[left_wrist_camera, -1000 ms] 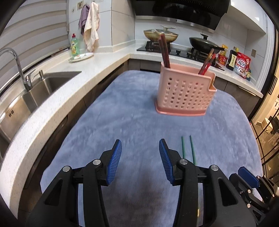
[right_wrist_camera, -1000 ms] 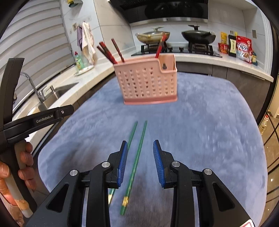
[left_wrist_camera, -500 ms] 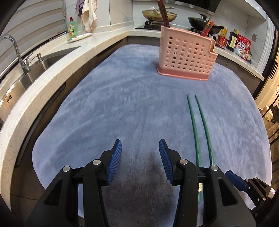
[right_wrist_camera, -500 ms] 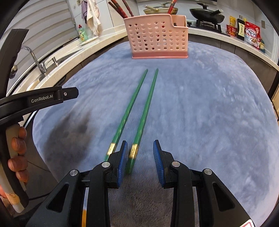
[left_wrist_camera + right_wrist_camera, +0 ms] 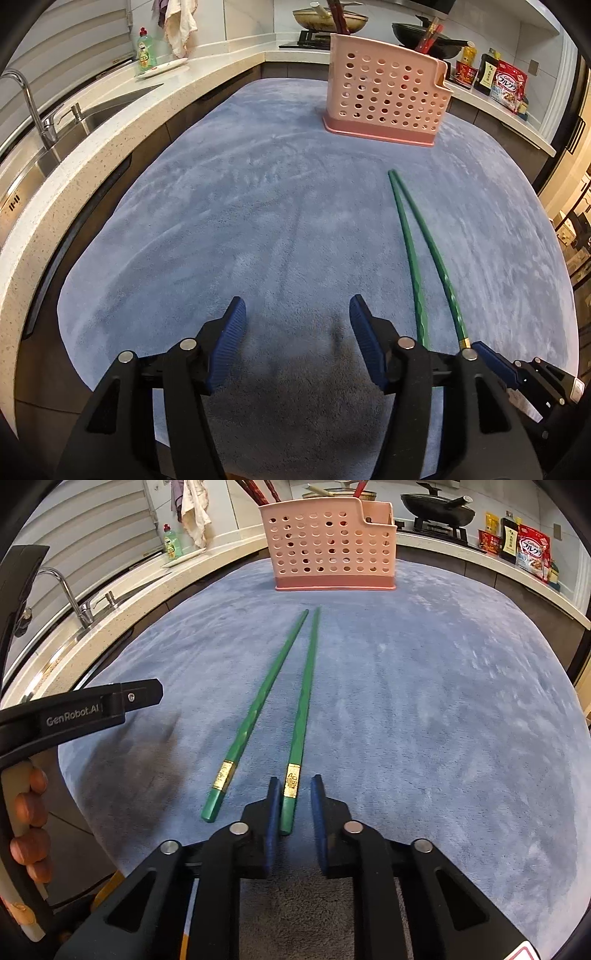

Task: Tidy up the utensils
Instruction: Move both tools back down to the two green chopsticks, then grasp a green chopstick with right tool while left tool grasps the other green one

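Two green chopsticks lie side by side on the blue cloth of the tabletop point(image 5: 443, 720), tips toward the pink caddy point(image 5: 332, 542) and gold-banded butt ends toward the person. The right chopstick point(image 5: 303, 705) has its butt end between the blue pads of the right hand-held gripper point(image 5: 293, 801), whose jaws are closing; a gap shows on the right side of the stick, so it is straddled but not yet pinched. Taking it at the thick end seems sensible, since that leaves the thin tip free to drop into the caddy. The left chopstick point(image 5: 258, 709) lies just beside it, apart, outside the jaws, so only one is being taken.

The left hand-held gripper point(image 5: 297, 332) hovers low over bare cloth, left of both sticks, with nothing between its pads; its jaws are spreading, probably readying for the other stick.

The caddy stands upright at the far end of the cloth, well apart from the sticks, already holding red chopsticks point(image 5: 251, 491). Beyond it are a stove with pans, and a sink point(image 5: 74, 122) to the left.
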